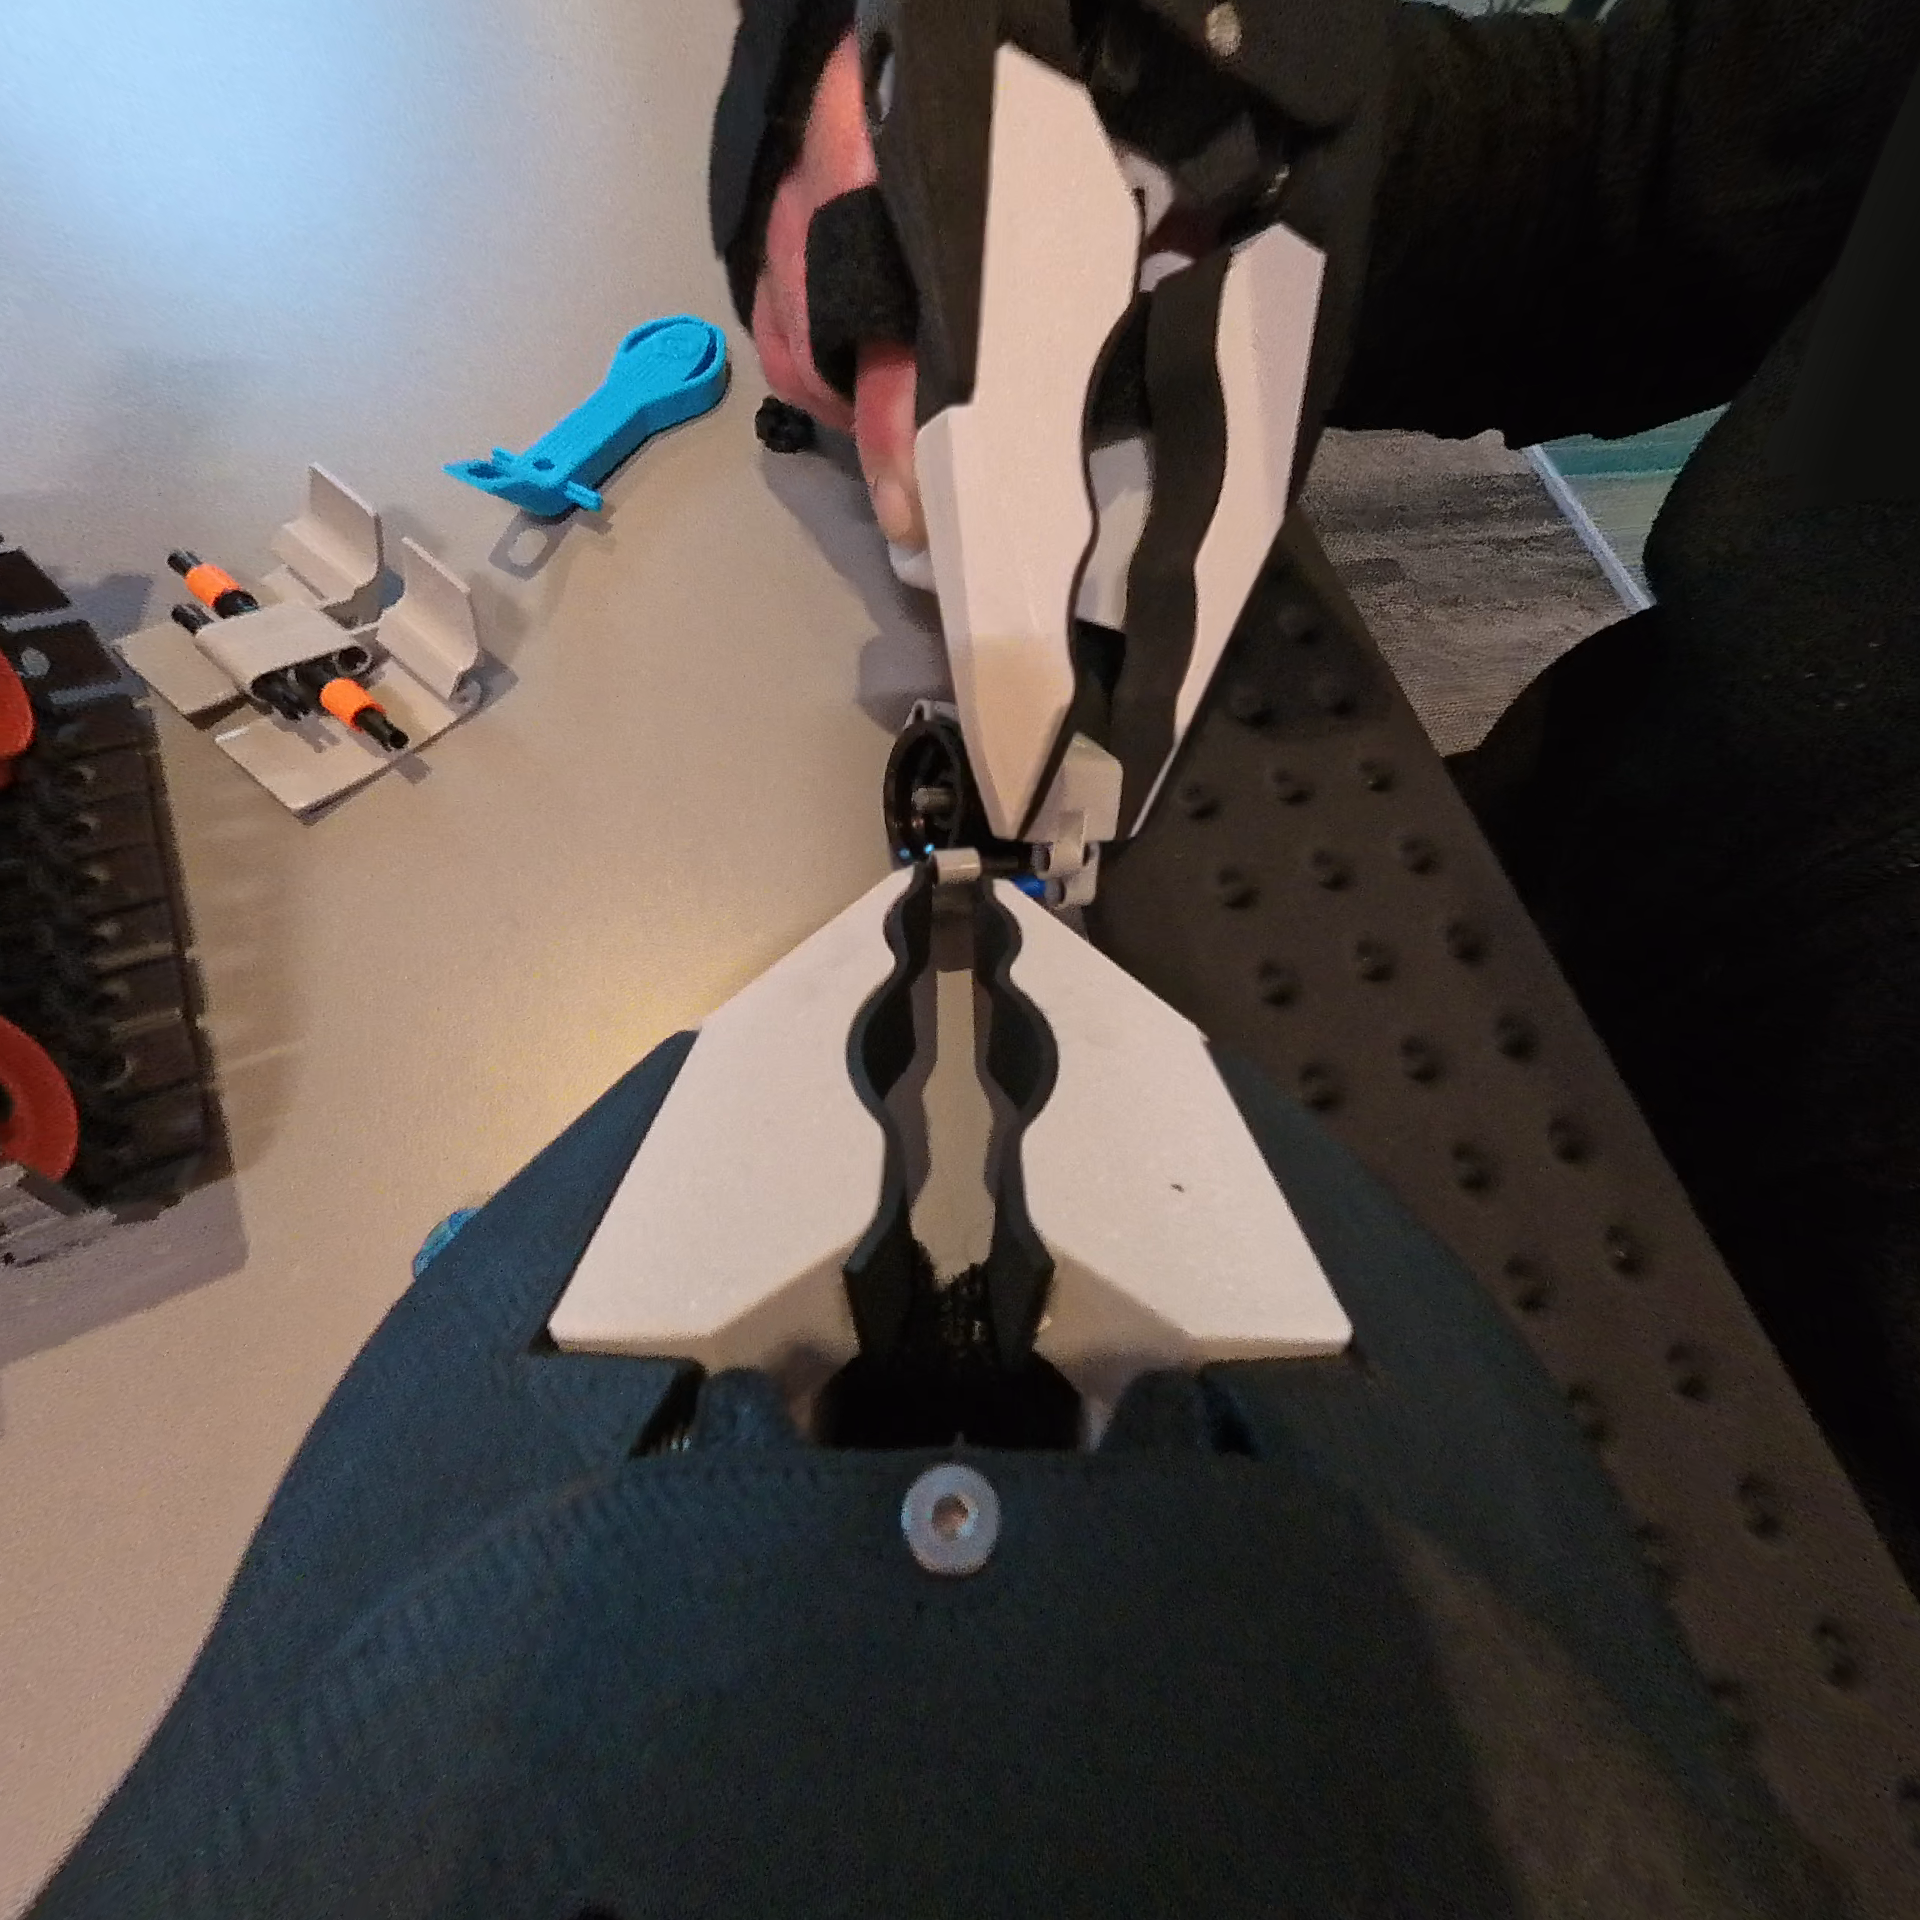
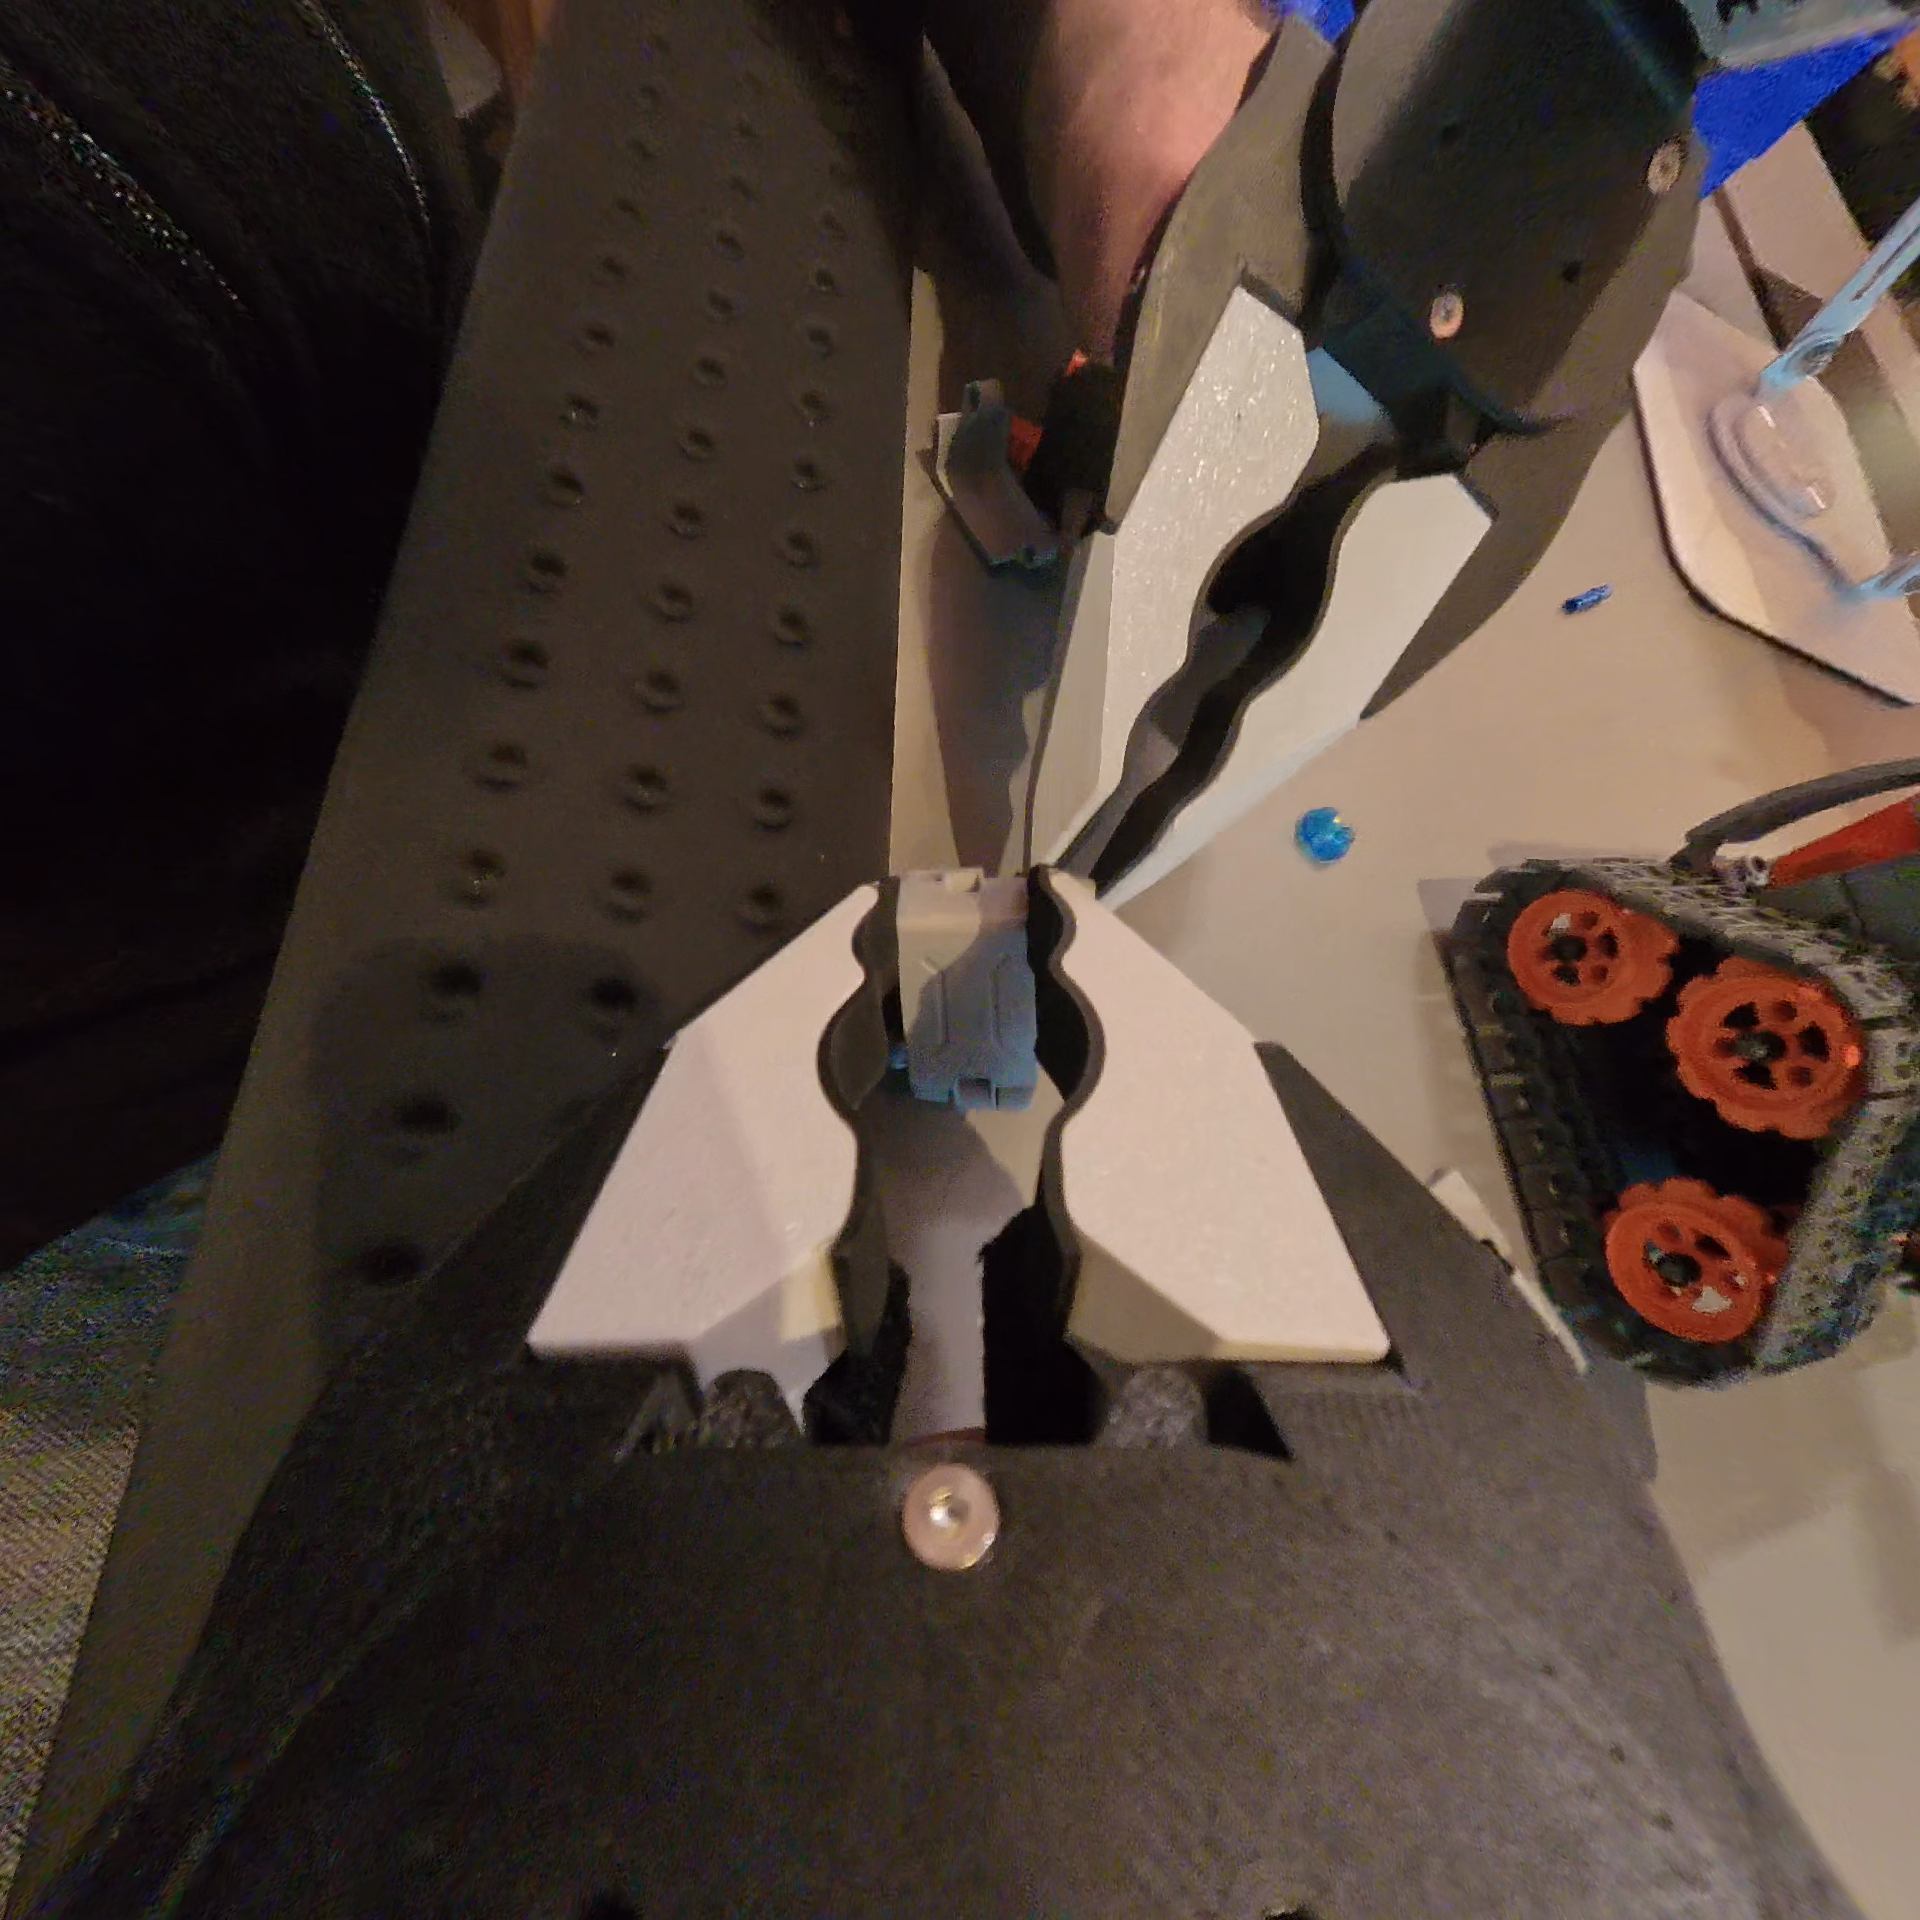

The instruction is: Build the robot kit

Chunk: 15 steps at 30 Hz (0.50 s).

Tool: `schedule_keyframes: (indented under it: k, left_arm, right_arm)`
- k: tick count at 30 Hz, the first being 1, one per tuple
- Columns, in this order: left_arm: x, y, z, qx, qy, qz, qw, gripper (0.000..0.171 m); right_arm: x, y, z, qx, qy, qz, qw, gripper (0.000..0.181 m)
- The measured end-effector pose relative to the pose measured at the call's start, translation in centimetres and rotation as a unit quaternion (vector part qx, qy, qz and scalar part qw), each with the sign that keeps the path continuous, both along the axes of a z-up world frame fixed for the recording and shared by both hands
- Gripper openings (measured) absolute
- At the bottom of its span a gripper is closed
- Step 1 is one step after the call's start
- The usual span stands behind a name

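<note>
My right gripper point(image 2: 961, 899) is shut on a grey building-block piece point(image 2: 966, 1003) and holds it over the table edge. In the left wrist view the right gripper point(image 1: 1049, 821) comes down from the top with that grey piece point(image 1: 1091, 790), which has a black round part point(image 1: 920, 795) on its side. My left gripper point(image 1: 961, 883) meets it tip to tip and is shut on a small light-grey part point(image 1: 958, 864) on a thin black axle sticking out of the grey piece. In the right wrist view the left gripper point(image 2: 1060, 868) reaches in from the upper right.
A black perforated board point(image 1: 1403, 935) point(image 2: 644, 623) runs beside the grippers. A blue tool point(image 1: 603, 416), grey panels with orange-and-black pins point(image 1: 312, 644) and a tracked model with orange wheels point(image 2: 1714, 1091) point(image 1: 83, 935) lie on the beige table point(image 1: 520, 987). A small blue part point(image 2: 1325, 834) lies nearby.
</note>
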State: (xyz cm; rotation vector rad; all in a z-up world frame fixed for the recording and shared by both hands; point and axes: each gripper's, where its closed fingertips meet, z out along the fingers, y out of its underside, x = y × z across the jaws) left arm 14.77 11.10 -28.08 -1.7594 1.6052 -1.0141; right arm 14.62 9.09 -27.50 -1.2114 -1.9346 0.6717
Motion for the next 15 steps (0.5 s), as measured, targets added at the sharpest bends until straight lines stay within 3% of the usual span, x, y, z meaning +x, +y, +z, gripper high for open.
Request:
schedule_keyframes:
  k: [8,15]
  left_arm:
    - [0.26,-0.14,0.01,0.003,0.001,-0.007,1.000,0.004]
    - [0.35,0.19,-0.22,0.061,0.013,-0.004,0.998,0.005]
  right_arm:
    - [0.12,0.54,0.16,-0.015,0.004,-0.021,1.000,0.023]
    - [0.15,0.87,0.22,-0.034,0.006,-0.032,0.999,0.023]
